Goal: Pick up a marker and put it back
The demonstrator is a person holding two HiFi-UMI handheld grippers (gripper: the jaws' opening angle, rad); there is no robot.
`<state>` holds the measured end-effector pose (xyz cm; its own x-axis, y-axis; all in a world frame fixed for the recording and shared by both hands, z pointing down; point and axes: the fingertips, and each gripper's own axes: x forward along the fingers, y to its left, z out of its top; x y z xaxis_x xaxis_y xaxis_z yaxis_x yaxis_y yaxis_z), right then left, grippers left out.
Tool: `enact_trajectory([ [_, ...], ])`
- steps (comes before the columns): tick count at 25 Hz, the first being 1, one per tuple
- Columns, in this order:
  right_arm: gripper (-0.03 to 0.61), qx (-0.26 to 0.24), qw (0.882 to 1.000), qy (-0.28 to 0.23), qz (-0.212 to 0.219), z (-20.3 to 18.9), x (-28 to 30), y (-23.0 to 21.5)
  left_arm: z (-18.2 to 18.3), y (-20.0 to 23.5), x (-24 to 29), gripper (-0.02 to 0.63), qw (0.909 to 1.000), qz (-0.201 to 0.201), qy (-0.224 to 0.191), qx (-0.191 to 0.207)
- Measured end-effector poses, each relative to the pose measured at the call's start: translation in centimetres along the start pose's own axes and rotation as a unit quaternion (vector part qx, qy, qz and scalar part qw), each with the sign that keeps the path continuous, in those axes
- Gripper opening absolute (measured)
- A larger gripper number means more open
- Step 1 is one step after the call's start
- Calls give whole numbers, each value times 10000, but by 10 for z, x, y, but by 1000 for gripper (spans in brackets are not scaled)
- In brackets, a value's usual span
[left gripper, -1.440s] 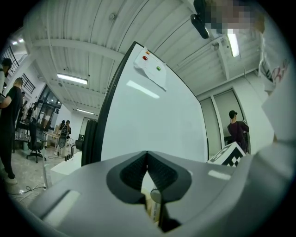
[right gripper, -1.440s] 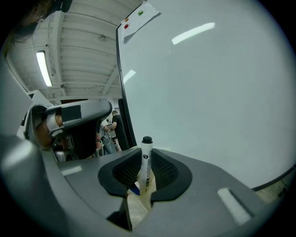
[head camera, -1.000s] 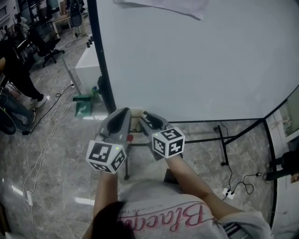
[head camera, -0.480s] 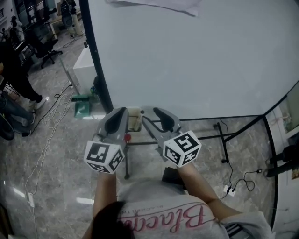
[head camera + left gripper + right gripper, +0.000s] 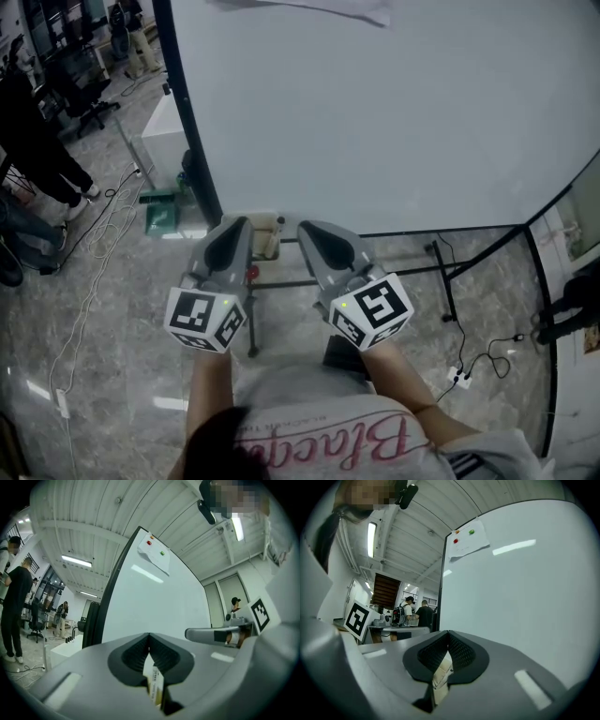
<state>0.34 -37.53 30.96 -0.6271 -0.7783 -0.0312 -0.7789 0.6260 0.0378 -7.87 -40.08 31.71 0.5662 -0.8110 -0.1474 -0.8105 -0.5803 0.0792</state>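
In the head view both grippers point at the bottom edge of the whiteboard [image 5: 394, 112]. A small beige holder [image 5: 268, 236] sits on the board's rail between their tips, with a small red thing [image 5: 251, 273] below it. I cannot make out a marker. My left gripper [image 5: 234, 225] is shut, and in its own view the jaws [image 5: 149, 635] meet with nothing between them. The beige holder [image 5: 154, 686] shows through the gap behind the pads. My right gripper [image 5: 307, 228] is shut too and empty [image 5: 448, 633], with the holder [image 5: 439, 674] beyond it.
A paper sheet [image 5: 154, 555] with a red and a green magnet hangs high on the board. The board's stand legs [image 5: 448, 291] and a power strip with cables [image 5: 464, 370] are on the floor at right. A white block [image 5: 169, 141], a green object [image 5: 161, 214] and people [image 5: 37, 141] are at left.
The right gripper's jaws spread wide half a second ago and have closed again. It has drawn back to the right, towards the person. The left gripper has hardly moved.
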Motion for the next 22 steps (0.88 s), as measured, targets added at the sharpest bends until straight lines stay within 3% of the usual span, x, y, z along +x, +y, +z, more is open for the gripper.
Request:
enact_trajectory([
  [22, 2, -66, 9995, 319, 9, -9, -1, 9, 11, -7, -10, 0, 9996, -191, 59, 221],
])
